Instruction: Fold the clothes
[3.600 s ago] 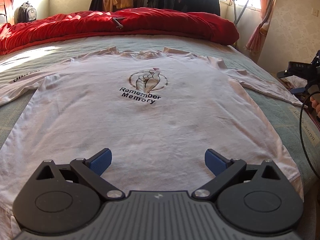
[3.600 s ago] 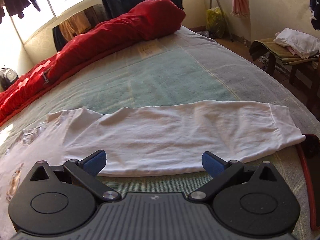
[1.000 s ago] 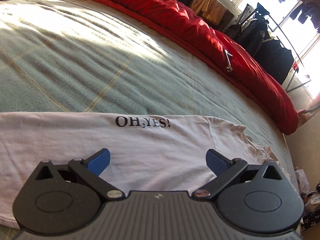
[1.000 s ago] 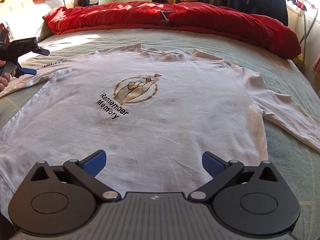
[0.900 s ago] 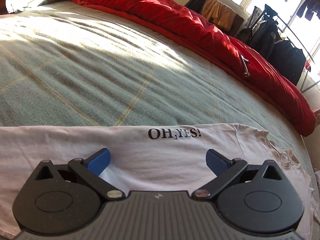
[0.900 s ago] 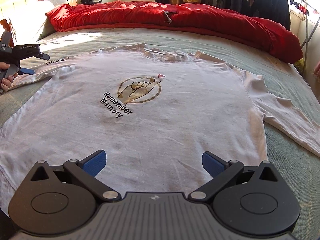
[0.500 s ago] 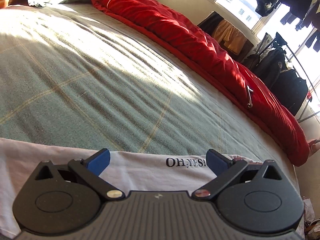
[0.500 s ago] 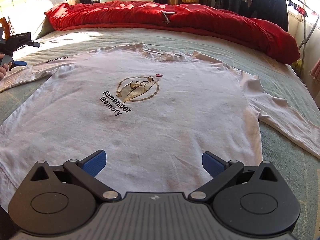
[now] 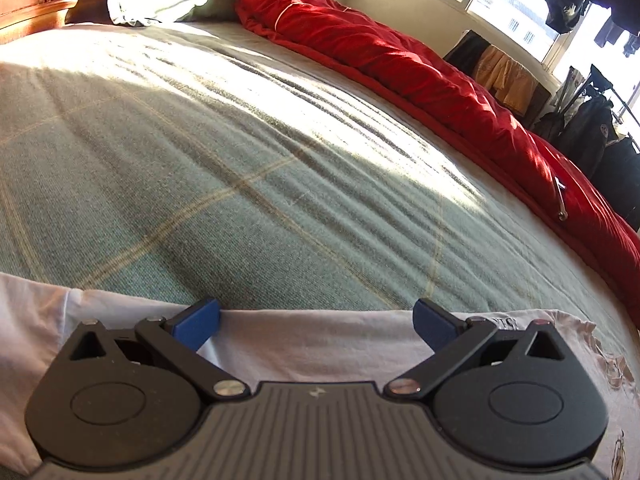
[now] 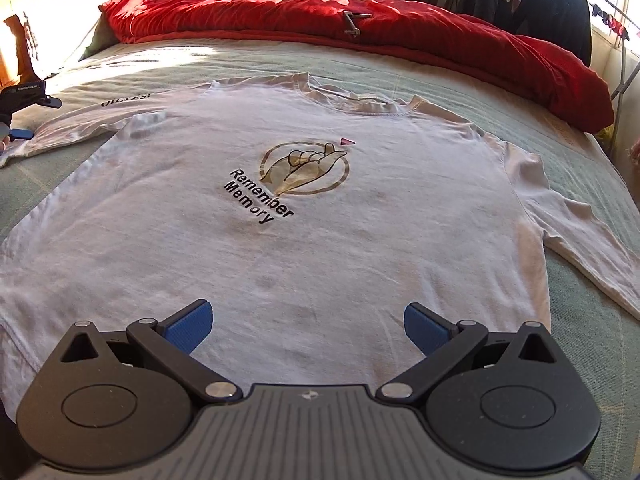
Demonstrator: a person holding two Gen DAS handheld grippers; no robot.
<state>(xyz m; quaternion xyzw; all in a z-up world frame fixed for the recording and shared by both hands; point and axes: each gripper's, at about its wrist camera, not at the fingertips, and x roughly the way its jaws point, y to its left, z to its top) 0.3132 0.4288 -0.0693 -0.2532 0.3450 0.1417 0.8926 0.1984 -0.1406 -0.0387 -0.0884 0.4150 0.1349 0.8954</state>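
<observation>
White cotton, your long-sleeved shirt (image 10: 304, 216) lies flat and unfolded, print up, across the bed (image 10: 580, 168), filling mid-frame, while your left claw (image 9: 316, 318) and right claw (image 10: 306, 320) both gape empty, so every fold remains.

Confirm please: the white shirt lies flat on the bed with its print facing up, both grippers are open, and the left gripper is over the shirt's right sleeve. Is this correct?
One detail is wrong. The left gripper is over the left sleeve, the one with lettering, as the right wrist view shows. The rest holds: the white shirt lies flat, print up, on the bed, and the right gripper is open too.
</observation>
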